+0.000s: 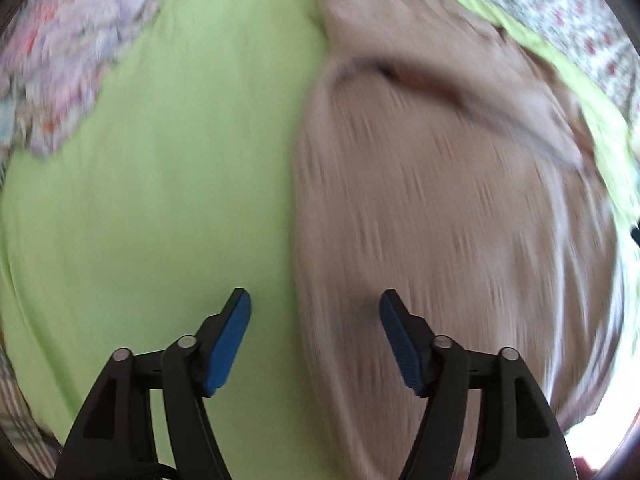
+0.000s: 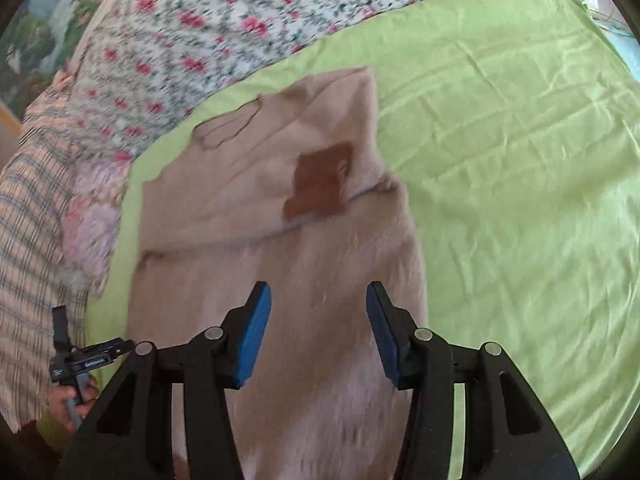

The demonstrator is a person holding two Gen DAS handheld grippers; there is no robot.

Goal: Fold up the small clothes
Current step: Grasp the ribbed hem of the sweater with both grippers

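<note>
A beige garment [image 1: 440, 208] lies spread on a light green sheet [image 1: 168, 184]. In the right wrist view the garment [image 2: 260, 248] shows a dark brown patch [image 2: 320, 184] and a folded part at its far end. My left gripper [image 1: 315, 300] is open and empty, above the garment's left edge. My right gripper [image 2: 319, 292] is open and empty, above the near part of the garment. The left wrist view is blurred by motion.
Floral fabric [image 2: 224, 20] borders the far side of the green sheet [image 2: 520, 200]. Striped cloth [image 2: 28, 240] lies at the left. The other hand-held gripper's handle and a hand [image 2: 74, 364] show at the lower left of the right wrist view.
</note>
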